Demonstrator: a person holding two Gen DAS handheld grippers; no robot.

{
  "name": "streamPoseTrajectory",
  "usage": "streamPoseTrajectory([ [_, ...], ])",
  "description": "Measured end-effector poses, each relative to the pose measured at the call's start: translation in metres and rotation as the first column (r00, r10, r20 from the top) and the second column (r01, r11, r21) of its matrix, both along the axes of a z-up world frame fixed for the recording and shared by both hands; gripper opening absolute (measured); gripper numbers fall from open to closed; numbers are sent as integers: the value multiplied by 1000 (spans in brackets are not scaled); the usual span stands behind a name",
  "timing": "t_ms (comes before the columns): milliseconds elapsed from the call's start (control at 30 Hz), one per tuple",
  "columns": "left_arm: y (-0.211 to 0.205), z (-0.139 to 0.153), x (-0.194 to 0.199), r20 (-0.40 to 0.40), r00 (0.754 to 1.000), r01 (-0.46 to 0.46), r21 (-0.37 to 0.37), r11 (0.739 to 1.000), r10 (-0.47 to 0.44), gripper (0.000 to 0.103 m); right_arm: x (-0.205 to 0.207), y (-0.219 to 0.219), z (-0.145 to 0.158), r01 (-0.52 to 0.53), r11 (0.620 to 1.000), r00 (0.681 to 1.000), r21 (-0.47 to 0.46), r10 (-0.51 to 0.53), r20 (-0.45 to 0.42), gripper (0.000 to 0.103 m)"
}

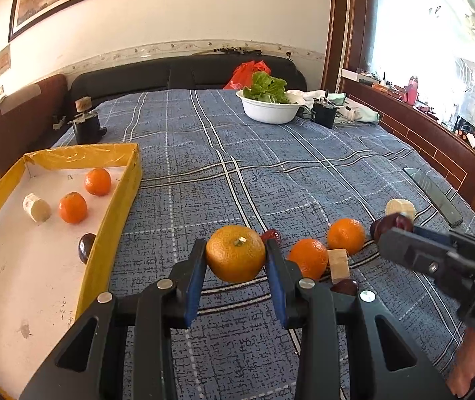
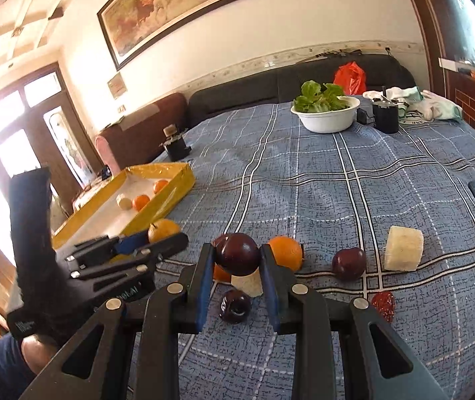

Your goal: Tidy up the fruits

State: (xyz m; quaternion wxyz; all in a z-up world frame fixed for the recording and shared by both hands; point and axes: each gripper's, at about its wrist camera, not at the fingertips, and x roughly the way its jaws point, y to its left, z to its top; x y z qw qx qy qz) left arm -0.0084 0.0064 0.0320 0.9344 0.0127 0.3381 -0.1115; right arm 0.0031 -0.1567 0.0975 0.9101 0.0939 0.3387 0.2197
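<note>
1. The bed point(image 1: 270, 173), under its blue plaid cover, carries everything; the places below are given from the yellow tray point(image 1: 110, 213).
2. The yellow tray sits at the bed's left edge. Inside it lie two small oranges point(image 1: 72, 207), a pale cut chunk point(image 1: 36, 207) and a dark plum point(image 1: 85, 247) against the near right wall.
3. Your left gripper point(image 1: 235, 255), just right of the tray, has its jaws pinching a large orange point(image 1: 235, 253).
4. Your right gripper point(image 2: 237, 256), further right of the tray, has its jaws clamped on a dark plum point(image 2: 237, 253).
5. The loose fruit point(image 2: 285, 253) lies well right of the tray: oranges, plums, pale chunks and a red date point(image 2: 383, 303).
</note>
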Motion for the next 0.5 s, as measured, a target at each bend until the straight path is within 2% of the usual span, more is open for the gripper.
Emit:
streamPoseTrajectory([
  [167, -3, 0, 1, 1, 1000, 8, 7, 1000, -8, 33, 4, -13, -4, 18, 1000, 999, 26, -18, -28, 30],
  [400, -5, -3, 5, -23, 1000, 21, 10, 1000, -21, 33, -1, -22, 8, 62, 998, 997, 25, -63, 37, 30],
  [500, -5, -5, 6, -32, 999, 19, 9, 1000, -19, 35, 4, -33, 6, 107, 993, 994, 42, -108, 27, 30],
])
